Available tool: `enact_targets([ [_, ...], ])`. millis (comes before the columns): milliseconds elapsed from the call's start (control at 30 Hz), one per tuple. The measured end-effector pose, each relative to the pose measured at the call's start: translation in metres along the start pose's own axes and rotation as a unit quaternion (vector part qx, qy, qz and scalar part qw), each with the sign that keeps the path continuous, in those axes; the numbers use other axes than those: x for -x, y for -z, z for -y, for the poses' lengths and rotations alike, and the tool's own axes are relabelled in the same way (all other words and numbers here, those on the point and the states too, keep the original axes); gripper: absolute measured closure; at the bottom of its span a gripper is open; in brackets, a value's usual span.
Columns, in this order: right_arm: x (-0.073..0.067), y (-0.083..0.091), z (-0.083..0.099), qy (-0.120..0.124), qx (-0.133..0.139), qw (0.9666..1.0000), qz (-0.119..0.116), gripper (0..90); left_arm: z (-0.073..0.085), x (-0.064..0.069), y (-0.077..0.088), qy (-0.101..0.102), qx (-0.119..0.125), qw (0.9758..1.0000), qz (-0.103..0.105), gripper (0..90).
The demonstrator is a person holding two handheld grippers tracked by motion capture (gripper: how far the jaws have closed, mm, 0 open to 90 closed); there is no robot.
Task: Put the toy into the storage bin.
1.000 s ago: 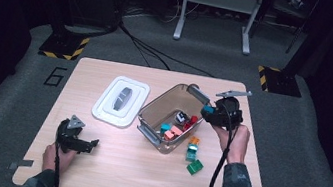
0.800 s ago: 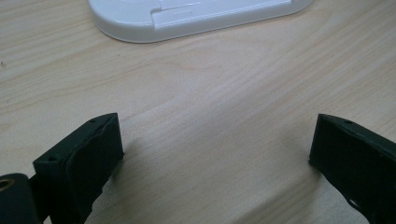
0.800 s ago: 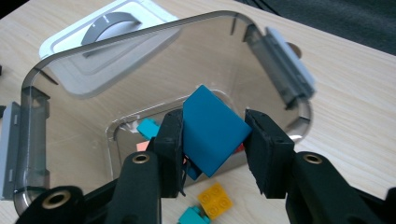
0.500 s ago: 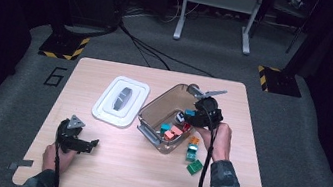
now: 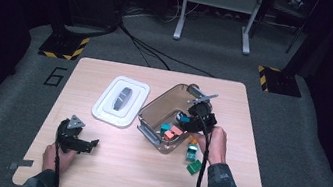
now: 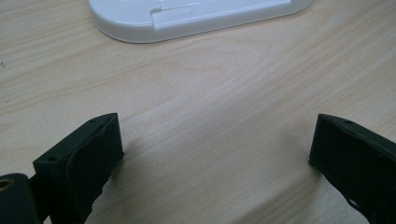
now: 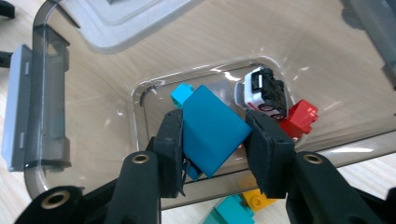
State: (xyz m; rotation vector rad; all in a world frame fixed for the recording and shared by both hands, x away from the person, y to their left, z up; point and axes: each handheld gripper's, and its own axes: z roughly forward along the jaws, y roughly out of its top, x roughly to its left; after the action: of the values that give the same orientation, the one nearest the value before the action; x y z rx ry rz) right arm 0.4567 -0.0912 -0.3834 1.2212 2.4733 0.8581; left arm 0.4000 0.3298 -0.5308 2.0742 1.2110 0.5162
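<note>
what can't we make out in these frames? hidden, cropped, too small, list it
- Blue block in the right tool: right gripper view, the pads cover its sides; high view, too small to make out.
- Toy car: lies in the clear bin, underside showing; its upper side faces away.
- Yellow brick: mostly behind the right tool.
- White lid: left gripper view, cut off by the top edge.
- Left tool: high view, jaws too small to judge.

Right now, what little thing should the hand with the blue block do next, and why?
Probably open the jaws. The right gripper holds the blue block above the inside of the clear bin, over the toy car and red brick, so letting go should drop it in.
</note>
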Motion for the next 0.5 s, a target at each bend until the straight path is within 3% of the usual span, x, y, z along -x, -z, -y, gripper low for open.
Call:
enact_targets([
  [67,-0.001,0.0,0.001,0.002,-0.004,1.0,-0.004,58.1,0.0,0.0,0.0,0.0,0.0,1.0,0.0,2.5],
  [133,-0.002,0.001,0.001,-0.002,0.0,1.0,0.001,50.0,0.0,0.0,0.0,0.001,0.0,1.0,0.001,2.5],
  [167,-0.001,0.003,0.002,-0.003,-0.002,1.0,-0.008,47.0,0.0,0.0,0.0,0.0,0.0,1.0,0.0,2.5],
  [500,0.006,0.026,0.022,-0.041,0.051,0.9978,0.009,16.5,0.0,0.0,0.0,0.0,0.001,1.0,0.001,2.5],
])
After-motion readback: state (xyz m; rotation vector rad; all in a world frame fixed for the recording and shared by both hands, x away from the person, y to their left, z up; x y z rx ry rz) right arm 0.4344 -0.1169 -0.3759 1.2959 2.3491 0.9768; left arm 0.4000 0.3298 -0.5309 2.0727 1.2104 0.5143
